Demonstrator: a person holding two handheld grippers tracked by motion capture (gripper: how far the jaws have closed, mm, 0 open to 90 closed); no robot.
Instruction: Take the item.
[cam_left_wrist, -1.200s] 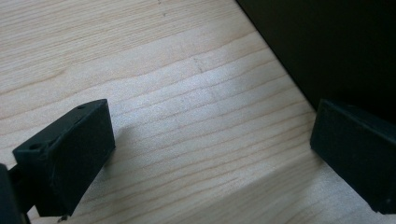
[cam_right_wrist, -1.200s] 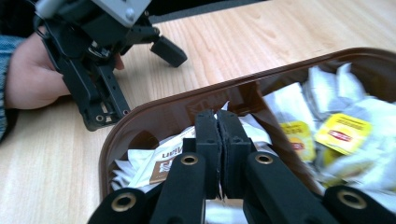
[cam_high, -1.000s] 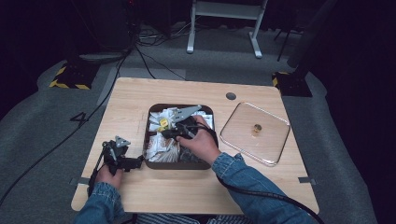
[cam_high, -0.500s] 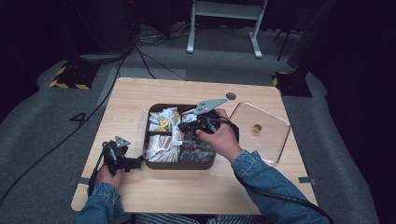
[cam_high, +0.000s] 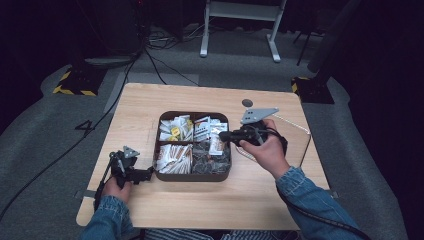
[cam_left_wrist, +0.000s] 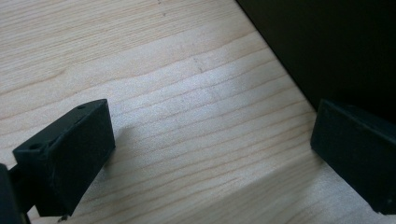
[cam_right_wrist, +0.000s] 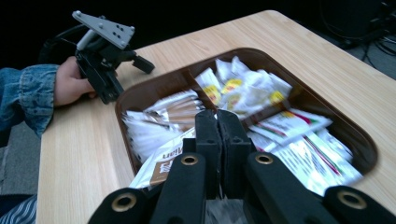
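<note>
While the right hand-held gripper (cam_high: 223, 135) is carried over the right side of the brown tray (cam_high: 193, 176), its jaws are pressed together; in the right gripper view the pads (cam_right_wrist: 217, 135) meet face to face and whether anything thin is pinched between them cannot be told. It is held just above the packets (cam_right_wrist: 289, 140), seemingly so that the sorted compartments are not disturbed. The tray is kept at the middle of the table (cam_high: 200, 100), within reach of both hands. A clear lid (cam_high: 295, 135) is laid toward the right edge, probably to keep the compartments open. The left hand-held gripper (cam_high: 145, 173) is rested near the front left corner, just beside the tray wall, with its jaws apart and nothing between them, apparently parked.
</note>
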